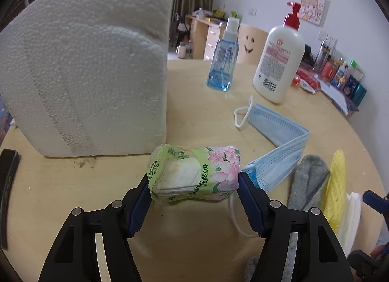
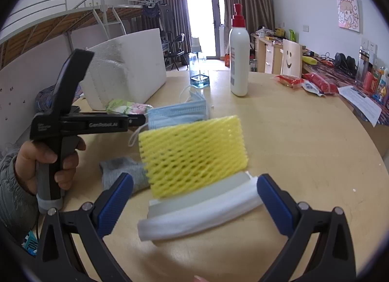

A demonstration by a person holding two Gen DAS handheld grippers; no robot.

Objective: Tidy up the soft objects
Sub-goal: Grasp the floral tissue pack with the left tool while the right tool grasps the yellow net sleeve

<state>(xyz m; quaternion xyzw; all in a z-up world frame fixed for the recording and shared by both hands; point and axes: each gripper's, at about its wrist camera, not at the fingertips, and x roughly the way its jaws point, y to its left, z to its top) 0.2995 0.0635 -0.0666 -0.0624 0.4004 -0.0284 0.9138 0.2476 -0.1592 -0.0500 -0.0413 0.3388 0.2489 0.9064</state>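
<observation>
A green flowered tissue pack (image 1: 194, 175) lies on the wooden table (image 1: 194, 233) in front of the white foam box. My left gripper (image 1: 193, 179) is shut on it, with a blue pad pressing on each end. Blue face masks (image 1: 279, 133) lie just right of it, then a grey sock (image 1: 308, 179) and a yellow foam net (image 1: 336, 184). In the right wrist view my right gripper (image 2: 194, 184) stands open over a white folded foam sheet (image 2: 199, 216). The yellow foam net (image 2: 194, 153) lies partly on that sheet. A hand holds the left gripper (image 2: 136, 120) at the tissue pack (image 2: 128, 108).
The big white foam box (image 1: 85, 63) fills the left. A blue spray bottle (image 1: 222, 63) and a white pump bottle (image 1: 279, 58) stand behind the masks. Red packets (image 2: 316, 82) and papers (image 2: 362, 104) sit at the far right edge. A black strip (image 1: 8, 196) lies far left.
</observation>
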